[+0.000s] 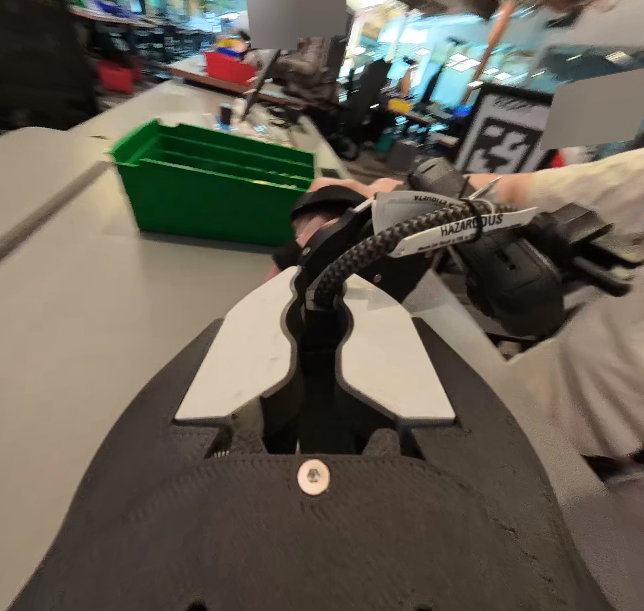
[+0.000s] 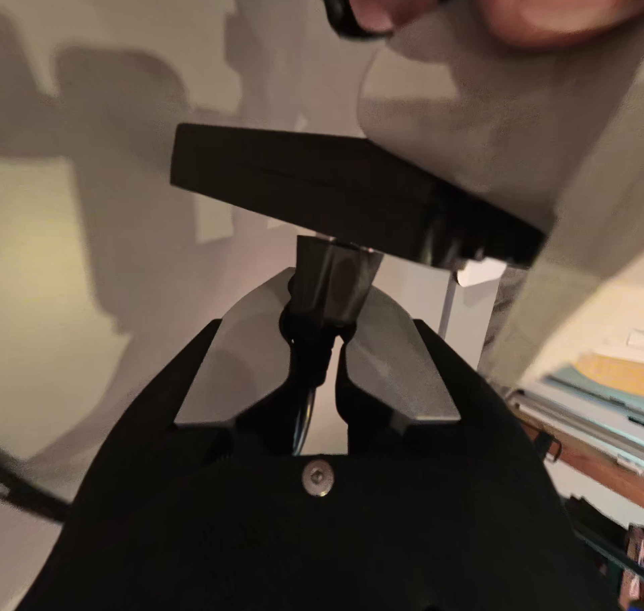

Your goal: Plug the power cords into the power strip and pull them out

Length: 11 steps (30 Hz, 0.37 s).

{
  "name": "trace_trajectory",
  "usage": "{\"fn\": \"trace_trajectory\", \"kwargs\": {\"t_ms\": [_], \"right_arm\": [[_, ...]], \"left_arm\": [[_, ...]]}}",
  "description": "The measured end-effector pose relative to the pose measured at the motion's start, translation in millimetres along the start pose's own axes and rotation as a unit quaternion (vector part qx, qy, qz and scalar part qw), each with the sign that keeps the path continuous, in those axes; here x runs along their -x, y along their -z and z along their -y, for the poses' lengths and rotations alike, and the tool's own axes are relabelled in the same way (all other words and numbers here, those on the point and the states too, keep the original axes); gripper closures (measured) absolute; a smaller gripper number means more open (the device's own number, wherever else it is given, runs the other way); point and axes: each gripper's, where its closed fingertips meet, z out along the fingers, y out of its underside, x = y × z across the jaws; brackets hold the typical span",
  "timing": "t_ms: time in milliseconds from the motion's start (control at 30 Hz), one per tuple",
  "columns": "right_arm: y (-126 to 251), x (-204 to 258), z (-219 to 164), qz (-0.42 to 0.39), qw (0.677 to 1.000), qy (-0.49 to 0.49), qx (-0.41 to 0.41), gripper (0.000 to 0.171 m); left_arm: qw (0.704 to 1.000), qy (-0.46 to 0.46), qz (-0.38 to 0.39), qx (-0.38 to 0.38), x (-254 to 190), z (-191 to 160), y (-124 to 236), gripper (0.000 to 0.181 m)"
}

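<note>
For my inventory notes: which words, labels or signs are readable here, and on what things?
I do not copy writing; its carriers are:
White tag on the braided cord: bold print, small lines.
Second white tag behind: partly hidden print.
Marker board: pattern, no words.
Right wrist view: nothing readable.
</note>
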Motion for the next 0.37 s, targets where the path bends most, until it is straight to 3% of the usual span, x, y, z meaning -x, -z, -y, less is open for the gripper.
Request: {"fn": "trace_trajectory", "kwargs": {"t_ms": [100, 267, 367], "right_arm": [[-9.0, -17.2, -5.2, -0.105, 0.994, -0.007, 0.002, 0.152], [-15.1, -31.8, -10.3, -0.289, 0.954, 0.045, 0.06, 0.151], [-23.1, -31.0, -0.9, -0.29, 0.956, 0.017, 0.047, 0.122]], "left_arm": [[0.998, 0.034, 0.039, -0.02, 14.7, -4.5, 5.9, 0.168], [0.991, 0.106, 0.039, -0.065, 29.3, -17.2, 12.1, 0.168], [0.992, 0.101, 0.011, -0.082, 22.3, -16.2, 8.4, 0.168]]}}
